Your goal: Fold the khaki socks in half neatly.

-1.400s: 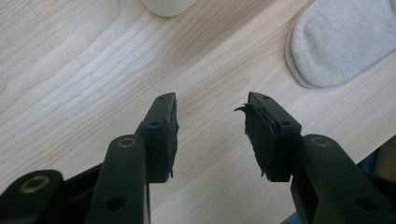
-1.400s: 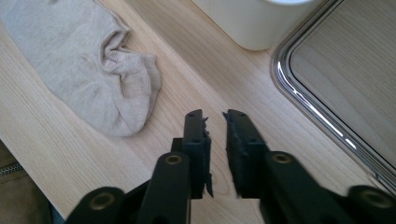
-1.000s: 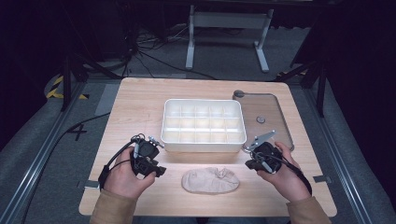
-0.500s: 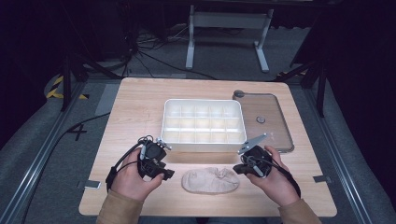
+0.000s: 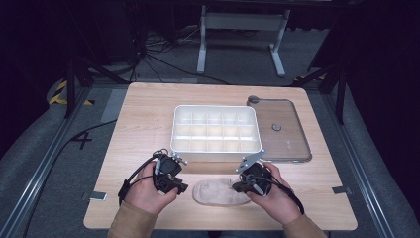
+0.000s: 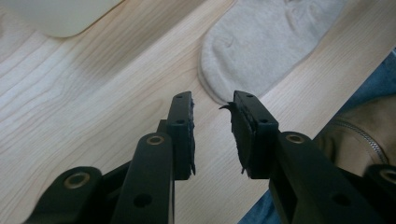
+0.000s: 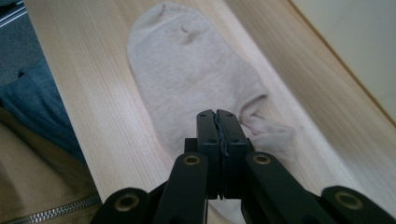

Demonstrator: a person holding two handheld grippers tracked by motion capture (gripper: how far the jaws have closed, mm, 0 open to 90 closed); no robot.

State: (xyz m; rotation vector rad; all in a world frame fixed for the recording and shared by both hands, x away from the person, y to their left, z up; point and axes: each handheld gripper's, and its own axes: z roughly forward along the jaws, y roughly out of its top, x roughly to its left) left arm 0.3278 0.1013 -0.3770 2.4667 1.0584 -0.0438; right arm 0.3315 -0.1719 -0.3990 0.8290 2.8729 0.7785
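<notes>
— Beige sock [image 5: 220, 192] lies flat near the table [image 5: 148, 114] front edge, between both grippers?
— Yes. The right gripper [image 7: 217, 122] has its jaws pressed together, empty, tips over the sock's cuff end. The left gripper [image 6: 212, 109] has just been closing, its jaws part open with nothing between them, the sock's toe just ahead.
— Beyond them?
— A white tray [image 5: 216, 130], a lid [image 5: 282, 130] beside it.
</notes>
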